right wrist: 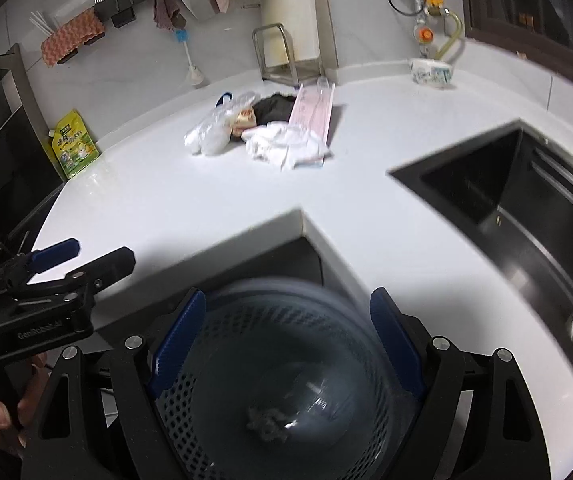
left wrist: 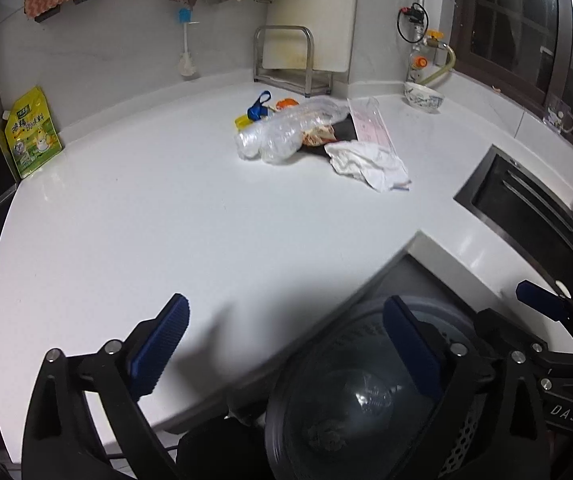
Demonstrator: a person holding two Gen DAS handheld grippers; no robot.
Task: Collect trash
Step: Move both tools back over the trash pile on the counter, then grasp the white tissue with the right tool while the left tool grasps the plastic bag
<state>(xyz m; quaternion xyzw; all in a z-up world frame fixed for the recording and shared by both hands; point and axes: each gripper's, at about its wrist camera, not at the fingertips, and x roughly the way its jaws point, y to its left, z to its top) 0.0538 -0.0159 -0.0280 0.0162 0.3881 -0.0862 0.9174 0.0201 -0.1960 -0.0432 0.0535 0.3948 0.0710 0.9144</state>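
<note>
The trash (left wrist: 314, 132) lay heaped at the back of the white worktop (left wrist: 166, 220), near the rack (left wrist: 286, 60). Both grippers hung well short of it, over the bin (right wrist: 286, 380) below the worktop's edge. The left gripper (left wrist: 286, 344) had its jaws wide apart, empty. The right gripper (right wrist: 286, 344) likewise stood apart, holding nothing.

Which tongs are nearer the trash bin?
Right. The right tongs hang directly over the trash bin; the left tongs sit beside it, mostly over the counter.
</note>
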